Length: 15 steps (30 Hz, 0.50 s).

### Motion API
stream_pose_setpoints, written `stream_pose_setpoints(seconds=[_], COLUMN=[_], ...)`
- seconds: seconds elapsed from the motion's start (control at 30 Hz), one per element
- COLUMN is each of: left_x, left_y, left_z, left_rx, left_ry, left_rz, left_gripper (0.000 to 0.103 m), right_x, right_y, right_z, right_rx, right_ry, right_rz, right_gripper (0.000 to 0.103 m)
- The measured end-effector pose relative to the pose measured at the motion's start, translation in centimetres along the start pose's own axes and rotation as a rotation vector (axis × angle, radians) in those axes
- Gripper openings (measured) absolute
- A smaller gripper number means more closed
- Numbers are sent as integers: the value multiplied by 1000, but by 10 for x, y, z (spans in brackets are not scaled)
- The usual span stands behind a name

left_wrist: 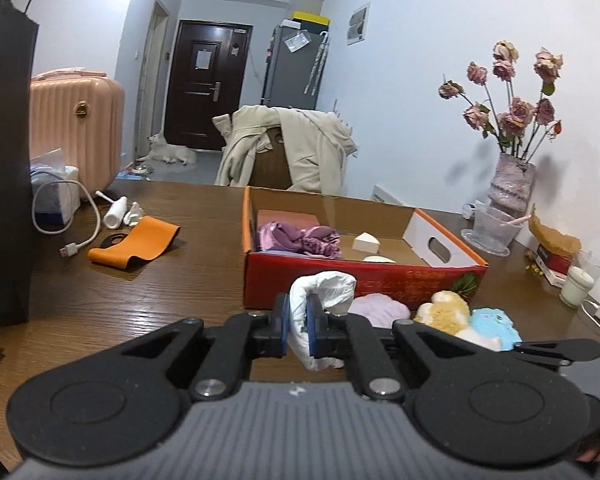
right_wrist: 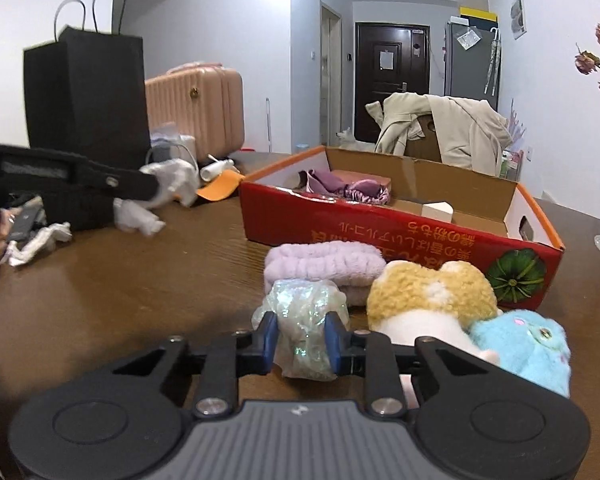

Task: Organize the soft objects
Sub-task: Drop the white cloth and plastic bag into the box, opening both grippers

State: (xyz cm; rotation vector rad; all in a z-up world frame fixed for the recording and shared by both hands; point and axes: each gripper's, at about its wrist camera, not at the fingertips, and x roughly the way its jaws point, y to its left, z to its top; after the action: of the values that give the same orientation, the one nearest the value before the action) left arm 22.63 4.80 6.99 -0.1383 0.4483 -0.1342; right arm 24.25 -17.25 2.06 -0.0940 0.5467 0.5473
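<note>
We hold 2 grippers over a wooden counter (left_wrist: 140, 288). The left gripper (left_wrist: 298, 322) has its fingers (left_wrist: 283, 320) pinching a crumpled white cloth (left_wrist: 324, 286), which bulges up between the blue pads and hangs below them (in the right wrist view the same cloth (right_wrist: 168, 178) is clear of the counter, near a black bag (right_wrist: 88, 96)). The right gripper (right_wrist: 301, 338) has its fingers (right_wrist: 269, 338) closed on a crinkly, shimmering wad (right_wrist: 304, 312), the pads pressing both of its sides.

Ahead stands a red box (right_wrist: 380, 232), open at the top, holding purple fabric (right_wrist: 348, 188) and a white wedge (right_wrist: 438, 211). Just in front of the box lie 3 soft things close together: a lilac towel (right_wrist: 324, 264), a yellow plush (right_wrist: 428, 296) and a blue plush (right_wrist: 528, 344), the 2 plushes touching.

Left of the box, an orange strap (left_wrist: 136, 246) and a white cable (left_wrist: 88, 216) lie on the counter. A vase (left_wrist: 510, 184) of dried roses stands at the far right.
</note>
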Motion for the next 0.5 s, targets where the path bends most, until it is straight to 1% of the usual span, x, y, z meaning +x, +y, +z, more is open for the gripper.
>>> stream_pose_setpoints(seconds=[0.13,0.2,0.27,0.3,0.33,0.4,0.43,0.5], left_x=[7,22,47,65,84,131,154,210], left_y=[-11,-15,-16,-17,-20,-27,-31,-36], left_z=[9,24,45,58,69,92,100,117], left_rx=[-3,-6,-37,-52,-53,-36,-27,-26], left_ry=[-5,-8,-5,9,23,61,93,170], left_rz=[-50,-84,-116,-130,-141,-137,-141,-117], left_gripper=[9,9,10,10,10,10,10,10], right_x=[-39,-53,-61,-58,-52,-28,-11,29], right_y=[-18,-33,-57,-69,-80,-104,-118,-149], right_z=[8,20,40,52,65,93,107,136], right_rx=[81,109,143,130,108,64,62,109], right_ry=[-58,-105,-161,-173,-181,-181,-165,-115], right_rz=[77,85,107,106,82,15,0,0], right_gripper=[24,24,24,24,24,24,24,24])
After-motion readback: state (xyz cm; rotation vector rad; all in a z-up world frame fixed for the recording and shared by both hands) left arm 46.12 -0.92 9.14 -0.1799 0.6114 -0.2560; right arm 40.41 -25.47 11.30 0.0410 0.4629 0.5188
